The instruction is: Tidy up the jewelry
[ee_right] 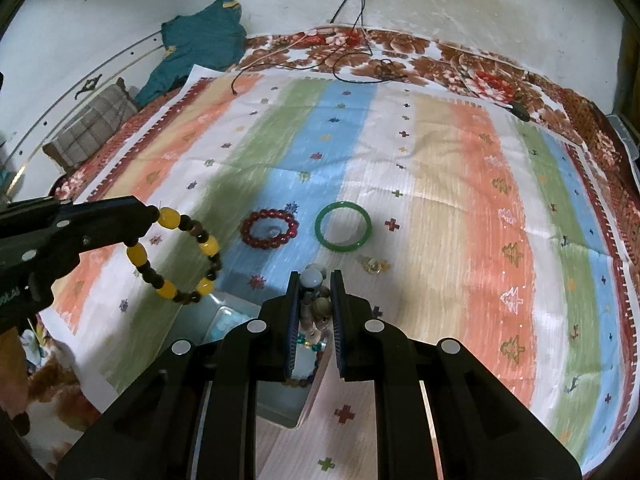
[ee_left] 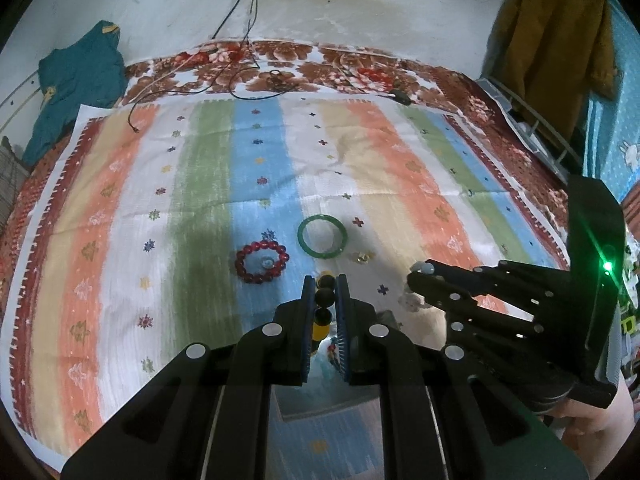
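Note:
My left gripper is shut on a yellow and dark bead bracelet, which hangs as a loop from it in the right wrist view. My right gripper is shut on a pale multi-bead bracelet; it also shows in the left wrist view. On the striped cloth lie a red bead bracelet, a green bangle and a small gold piece. A clear box sits under both grippers.
The striped cloth covers a floral blanket. Black cables trail at the far edge. A teal garment lies at the far left, a checked pillow beside it. A yellow coat hangs at right.

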Motion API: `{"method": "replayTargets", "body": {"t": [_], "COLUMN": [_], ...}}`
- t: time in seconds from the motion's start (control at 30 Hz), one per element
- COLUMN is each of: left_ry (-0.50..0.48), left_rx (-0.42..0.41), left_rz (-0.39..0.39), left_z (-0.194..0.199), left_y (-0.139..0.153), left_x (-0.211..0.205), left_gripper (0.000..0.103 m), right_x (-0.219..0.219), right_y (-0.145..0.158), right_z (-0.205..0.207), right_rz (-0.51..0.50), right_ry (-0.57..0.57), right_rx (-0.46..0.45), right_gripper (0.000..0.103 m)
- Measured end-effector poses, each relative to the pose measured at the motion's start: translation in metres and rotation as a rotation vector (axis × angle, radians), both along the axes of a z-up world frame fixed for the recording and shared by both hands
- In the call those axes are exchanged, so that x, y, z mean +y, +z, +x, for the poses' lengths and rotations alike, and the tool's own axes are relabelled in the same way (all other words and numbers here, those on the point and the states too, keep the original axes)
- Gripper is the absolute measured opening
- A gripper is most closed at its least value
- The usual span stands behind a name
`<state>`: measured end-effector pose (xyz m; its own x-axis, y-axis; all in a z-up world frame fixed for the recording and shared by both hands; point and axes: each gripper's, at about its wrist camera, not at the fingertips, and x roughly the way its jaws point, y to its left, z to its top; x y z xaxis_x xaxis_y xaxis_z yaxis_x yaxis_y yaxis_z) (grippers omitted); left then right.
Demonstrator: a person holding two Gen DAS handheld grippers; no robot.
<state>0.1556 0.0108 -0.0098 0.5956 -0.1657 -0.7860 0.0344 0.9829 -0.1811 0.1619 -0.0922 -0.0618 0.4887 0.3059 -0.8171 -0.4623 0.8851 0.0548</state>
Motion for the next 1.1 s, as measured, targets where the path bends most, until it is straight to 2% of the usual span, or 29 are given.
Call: {"method": "replayTargets", "body": {"t": [0.5,0.93,0.97,1.03,1.07,1.1], "left_ry": [-0.015,0.011,0.020,0.047,0.059,0.073], "left_rx": [-0.030,-0.009,-0.001,0.002,0.004,0.002], "left_rz": [-0.014,-0.020,-0.013,-0.001,-0.002,-0.006], "left_z": [-0.033,-0.041,-0.040,-0.039,-0.038,-0.038], "left_y": [0.005,-0.003,-0.004,-0.004,-0.003,-0.003], "left_x": [-0.007,-0.006,-0.005,-0.002,0.001,0.004], "left_gripper": [0.010,0.010,0.010,0.020,0.031,0.034], "right_x": [-0.002,-0.003,-0.003,-0.006,-0.008,-0.010], "right_y": [0.005,0.002,0.002,0.003,0.004,0.004], "right_z": [-0.030,-0.039,-0.038,-0.038,-0.037,-0.036], "right_rz": [0.045,0.059,0.057,0.055,0.058,0.059], "right_ry": [0.027,0.044,0.039,0.021,0.009,0.002], "right_rx": [0.009,0.031,0.029,0.020,0.015,0.016], "right_gripper": [0.016,0.016,0.018,0.032,0.037,0.037]}}
